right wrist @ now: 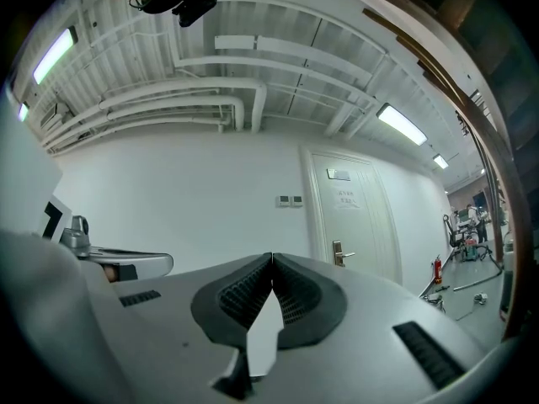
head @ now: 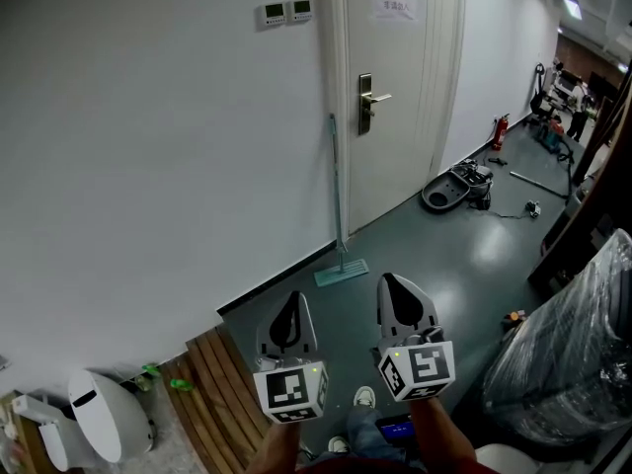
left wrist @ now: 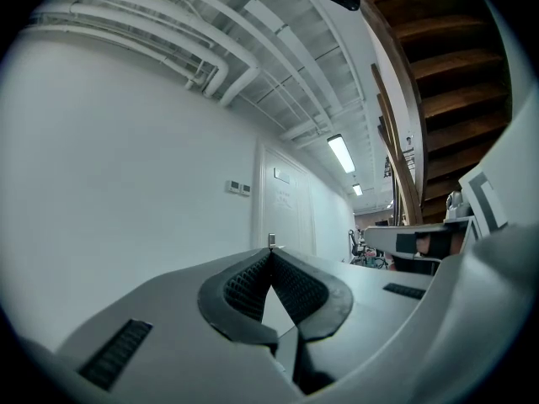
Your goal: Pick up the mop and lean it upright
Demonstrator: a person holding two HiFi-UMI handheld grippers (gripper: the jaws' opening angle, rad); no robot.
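A mop [head: 338,196] with a thin teal handle stands upright against the white wall beside the door, its flat teal head [head: 342,272] on the grey floor. Both grippers are held low and well back from it, pointing up toward the wall. My left gripper [head: 292,301] is shut with nothing between its tips [left wrist: 270,252]. My right gripper [head: 392,280] is also shut and empty, tips [right wrist: 271,258] meeting. The mop does not show in either gripper view.
A white door [head: 395,77] with a metal handle [head: 369,101] stands right of the mop. A dark floor machine [head: 456,187] and a red extinguisher [head: 500,131] lie further down the corridor. Plastic-wrapped bulk [head: 568,344] sits right; wooden slats [head: 212,383] and a white bin [head: 99,418] sit left.
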